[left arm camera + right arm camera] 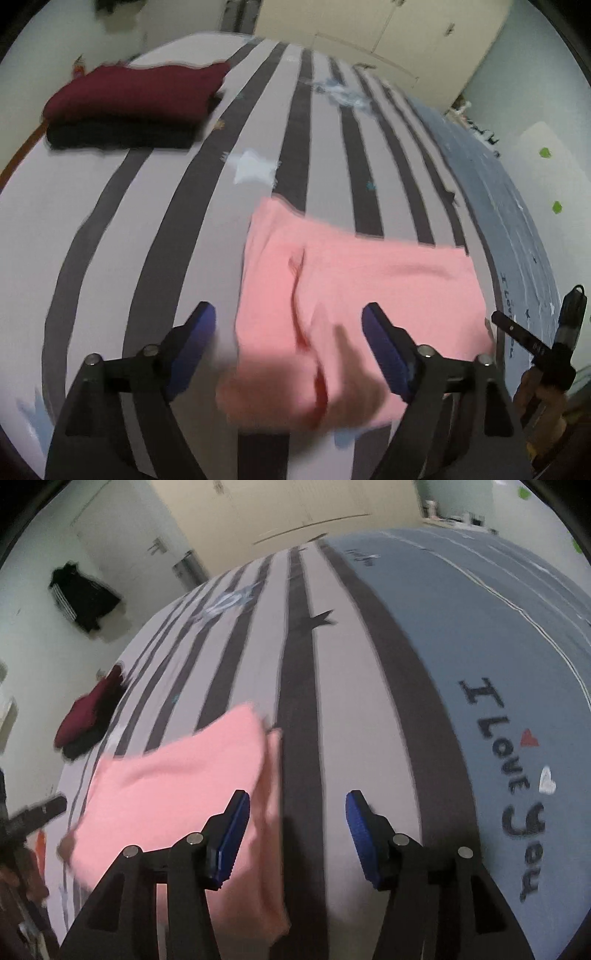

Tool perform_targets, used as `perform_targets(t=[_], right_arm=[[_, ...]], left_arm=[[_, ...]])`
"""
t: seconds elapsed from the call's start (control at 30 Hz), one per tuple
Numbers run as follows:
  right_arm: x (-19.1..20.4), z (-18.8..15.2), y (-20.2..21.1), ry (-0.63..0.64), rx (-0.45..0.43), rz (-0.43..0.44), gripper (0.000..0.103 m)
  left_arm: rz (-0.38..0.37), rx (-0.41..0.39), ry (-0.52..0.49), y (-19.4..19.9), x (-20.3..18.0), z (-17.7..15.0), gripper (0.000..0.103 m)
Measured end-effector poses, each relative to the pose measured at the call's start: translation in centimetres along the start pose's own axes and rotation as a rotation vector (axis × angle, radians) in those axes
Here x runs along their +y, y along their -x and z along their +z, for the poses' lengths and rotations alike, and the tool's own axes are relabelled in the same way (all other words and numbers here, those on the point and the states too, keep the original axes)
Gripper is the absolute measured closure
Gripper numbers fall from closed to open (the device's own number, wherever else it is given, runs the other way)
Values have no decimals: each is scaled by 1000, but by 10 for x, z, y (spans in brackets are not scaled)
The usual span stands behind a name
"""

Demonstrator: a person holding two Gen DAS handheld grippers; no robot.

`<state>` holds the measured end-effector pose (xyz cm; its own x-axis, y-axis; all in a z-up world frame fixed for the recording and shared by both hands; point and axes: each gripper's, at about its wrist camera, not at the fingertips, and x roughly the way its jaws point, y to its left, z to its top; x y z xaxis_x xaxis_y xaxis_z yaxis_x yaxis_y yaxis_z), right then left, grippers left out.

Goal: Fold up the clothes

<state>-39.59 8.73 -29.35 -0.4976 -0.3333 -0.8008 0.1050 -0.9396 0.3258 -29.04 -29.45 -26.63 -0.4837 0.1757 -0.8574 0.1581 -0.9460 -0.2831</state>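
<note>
Item: pink garment [354,295], folded to a rough rectangle, lay flat on the striped bedsheet [155,206] of the bed, near side, well apart from the finished stack. Edges were blurred; one lengthwise crease ran through its middle, and a narrow strip of a lower layer stuck out along the long edge facing the grey "I Love You" panel [498,768].

Item: finished stack, a maroon folded garment [136,92] resting on a dark folded garment [122,136], sat far beyond the pink garment, toward the bed's far corner.

Item: left gripper [288,350], fingers apart, hovered over the near part of the pink garment; cloth showed between the fingers but neither pad pressed on it.

Item: right gripper [297,840], fingers apart, nothing between them but bedsheet; it stood just beside the pink garment's long edge, on the grey-panel side.

Handling note, as judgement: the fold appeared released and ready for its next fold or transfer. To do that well, each gripper should pinch all layers at a near corner, including the protruding strip, then lift both evenly so the rectangle keeps square. Thin jersey-like cloth would likely sag and slip open if only the top layer were taken.
</note>
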Motion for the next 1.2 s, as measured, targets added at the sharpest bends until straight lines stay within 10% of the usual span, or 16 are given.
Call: perform_targets(t=[0.3,0.67,0.77,0.83,0.93,1.2], right_arm=[[5,-24,-29,-82,109,110,46],[11,-15,-42,-60,188,198,40],[22,-16,-49,-33,212,218,40],[19,-15,-52,-61,215,244,40],[13,-11,-56,-89,226,304,74],[43,8,-33,-15,158,264,86]], left_arm=[[22,94,104,-22,17,-28,1],[-27,147,136,-52,9,-27,2],[-46,149,80,-56,-8,-24,14],[-47,134,51,-55,-14,-23,40],[-59,96,44,-46,-17,-20,66],[-109,-71,35,-13,-6,12,77]])
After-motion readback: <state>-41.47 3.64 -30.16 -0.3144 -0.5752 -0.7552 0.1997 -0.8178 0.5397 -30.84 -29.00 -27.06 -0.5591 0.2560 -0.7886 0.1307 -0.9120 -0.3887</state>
